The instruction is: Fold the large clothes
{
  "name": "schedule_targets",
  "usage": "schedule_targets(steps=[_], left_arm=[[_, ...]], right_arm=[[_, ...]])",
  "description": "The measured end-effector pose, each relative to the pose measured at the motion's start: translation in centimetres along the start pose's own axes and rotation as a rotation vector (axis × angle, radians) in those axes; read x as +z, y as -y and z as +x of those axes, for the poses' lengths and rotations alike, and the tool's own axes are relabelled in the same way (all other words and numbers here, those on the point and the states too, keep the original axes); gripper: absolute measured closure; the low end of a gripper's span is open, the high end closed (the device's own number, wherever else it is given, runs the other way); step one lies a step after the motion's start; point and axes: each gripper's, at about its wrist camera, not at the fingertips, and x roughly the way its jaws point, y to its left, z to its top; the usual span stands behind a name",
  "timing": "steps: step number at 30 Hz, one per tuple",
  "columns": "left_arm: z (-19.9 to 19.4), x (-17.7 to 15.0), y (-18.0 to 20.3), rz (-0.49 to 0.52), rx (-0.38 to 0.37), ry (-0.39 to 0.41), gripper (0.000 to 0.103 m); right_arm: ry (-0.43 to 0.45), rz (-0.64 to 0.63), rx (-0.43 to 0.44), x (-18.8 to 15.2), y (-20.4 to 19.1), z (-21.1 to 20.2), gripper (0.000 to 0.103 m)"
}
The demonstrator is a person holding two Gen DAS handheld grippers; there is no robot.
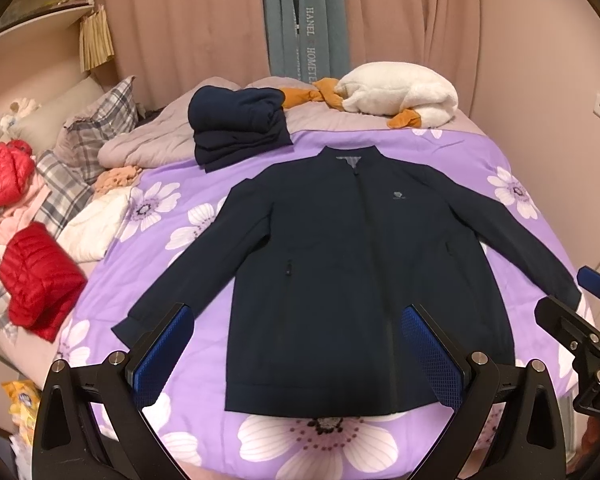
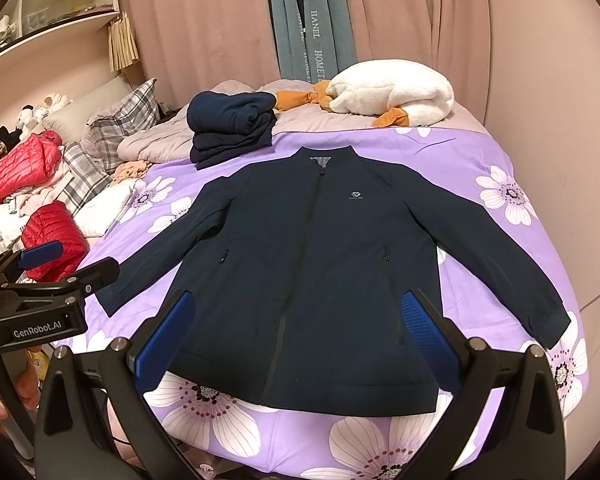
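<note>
A dark navy zip jacket (image 1: 340, 264) lies flat and face up on the purple flowered bedspread (image 1: 160, 264), collar far, hem near, both sleeves spread out. It also shows in the right wrist view (image 2: 312, 264). My left gripper (image 1: 298, 352) is open and empty, held above the jacket's hem. My right gripper (image 2: 298, 348) is open and empty, also above the hem. The right gripper shows at the right edge of the left wrist view (image 1: 580, 300), and the left gripper at the left edge of the right wrist view (image 2: 66, 262).
A stack of folded navy clothes (image 1: 236, 128) sits beyond the collar. A white and orange plush (image 1: 396, 94) lies at the far end. Red down jackets (image 1: 40, 280), plaid pillows (image 1: 96, 132) and loose clothes line the left side. Curtains (image 1: 400, 16) hang behind.
</note>
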Motion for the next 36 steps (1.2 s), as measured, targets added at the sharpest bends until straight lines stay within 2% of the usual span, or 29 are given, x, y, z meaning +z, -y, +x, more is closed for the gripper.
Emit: schedule_targets(steps=[36], left_arm=[[0.23, -0.23, -0.04, -0.006, -0.013, 0.003, 0.000]], right_arm=[[-0.003, 0.017, 0.003, 0.33, 0.67, 0.30, 0.000]])
